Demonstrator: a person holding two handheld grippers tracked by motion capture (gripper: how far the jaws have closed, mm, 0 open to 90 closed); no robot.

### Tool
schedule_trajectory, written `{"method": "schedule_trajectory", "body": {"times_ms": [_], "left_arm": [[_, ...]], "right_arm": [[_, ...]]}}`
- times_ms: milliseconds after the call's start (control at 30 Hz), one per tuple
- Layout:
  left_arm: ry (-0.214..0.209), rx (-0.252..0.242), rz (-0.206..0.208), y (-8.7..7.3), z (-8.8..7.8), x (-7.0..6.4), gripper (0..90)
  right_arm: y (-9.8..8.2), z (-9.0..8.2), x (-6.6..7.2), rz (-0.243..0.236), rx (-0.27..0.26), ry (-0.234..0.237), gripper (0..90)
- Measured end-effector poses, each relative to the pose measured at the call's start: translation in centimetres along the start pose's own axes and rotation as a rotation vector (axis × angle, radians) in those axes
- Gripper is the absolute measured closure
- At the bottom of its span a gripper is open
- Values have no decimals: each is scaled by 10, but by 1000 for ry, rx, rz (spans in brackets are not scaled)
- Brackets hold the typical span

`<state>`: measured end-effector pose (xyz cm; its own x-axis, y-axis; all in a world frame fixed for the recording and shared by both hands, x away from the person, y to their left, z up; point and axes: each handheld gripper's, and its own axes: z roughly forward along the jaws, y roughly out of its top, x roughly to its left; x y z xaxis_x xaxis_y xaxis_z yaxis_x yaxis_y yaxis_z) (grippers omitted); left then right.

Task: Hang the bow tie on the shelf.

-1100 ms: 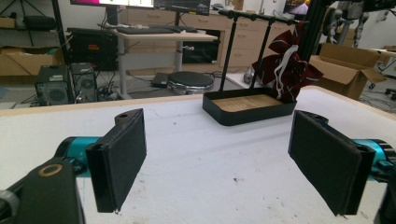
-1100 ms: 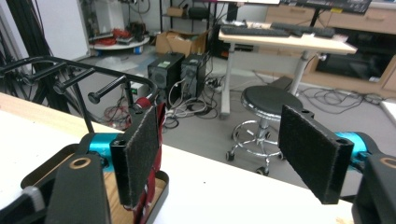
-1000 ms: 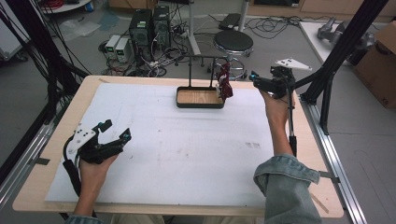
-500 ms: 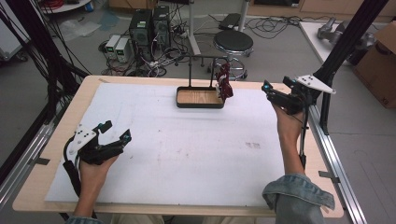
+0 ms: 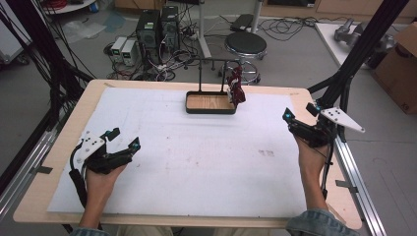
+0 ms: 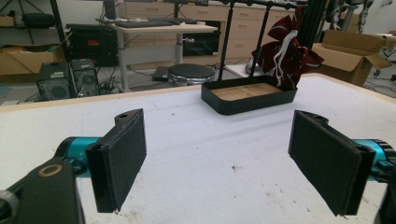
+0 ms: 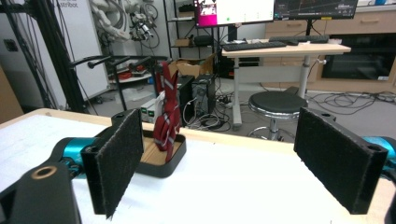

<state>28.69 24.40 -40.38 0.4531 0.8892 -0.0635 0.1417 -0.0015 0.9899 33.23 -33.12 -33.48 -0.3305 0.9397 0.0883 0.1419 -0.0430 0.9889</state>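
A dark red bow with white stripes [image 5: 236,86] hangs from a black rail over a black tray with a wooden floor [image 5: 193,104] at the table's far middle. It hangs at the tray's right end. My left gripper [image 5: 124,138] rests low at the front left of the white mat, open and holding nothing. The left gripper view looks between its pads [image 6: 120,158] toward the tray [image 6: 243,103] and bow [image 6: 286,52]. My right gripper [image 5: 300,112] is open and holds nothing near the right table edge, well apart from the bow [image 7: 167,112] and tray [image 7: 173,157].
A white mat [image 5: 196,157] covers most of the wooden table. Black frame posts [image 5: 361,49] rise past the right edge. Behind the table are a round stool [image 5: 245,45], computer towers [image 5: 157,27] with cables, and a cardboard box [image 5: 401,64].
My right gripper has drawn back from beside the bow and rail, moving right and toward the person to the table's right edge. The left gripper has stayed put.
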Motion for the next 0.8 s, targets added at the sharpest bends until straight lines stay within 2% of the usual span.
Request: {"method": "schedule_trajectory", "body": {"times_ms": [167, 333, 400, 467, 633, 800], "left_arm": [[5, -3, -1, -1, 0, 0, 193], [6, 5, 4, -1, 0, 1, 193], [5, 6, 5, -1, 0, 1, 193], [7, 12, 13, -2, 0, 1, 193], [8, 13, 15, -2, 0, 1, 193], [13, 17, 14, -3, 1, 1, 193]], "right_arm": [[-15, -13, 3, 20, -11, 5, 139], [-44, -27, 9, 16, 6, 3, 138], [-54, -31, 10, 41, 9, 17, 138], [-61, -32, 10, 42, 18, 18, 138], [-68, -33, 10, 60, 34, 19, 133], [-67, -35, 13, 50, 23, 20, 134]]}}
